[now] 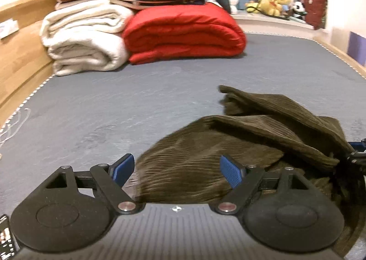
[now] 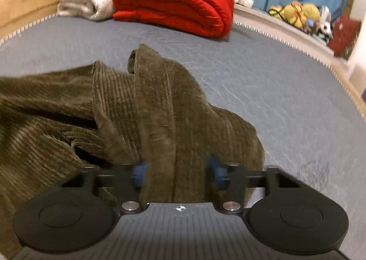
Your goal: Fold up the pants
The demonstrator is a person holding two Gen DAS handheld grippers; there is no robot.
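Corduroy pants [image 2: 146,109] bunched between right tongs [image 2: 178,172], grip unclear; left tongs [image 1: 177,168] spread, empty.

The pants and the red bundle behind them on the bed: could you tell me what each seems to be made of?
The pants look like olive-brown corduroy: fine parallel ribs run along the cloth, with a soft, matte nap. The red bundle looks like a padded quilt or sleeping bag in a smooth, slightly shiny shell, probably synthetic; its puffy rolled folds and faint sheen suggest that, though the exact fabric cannot be told.
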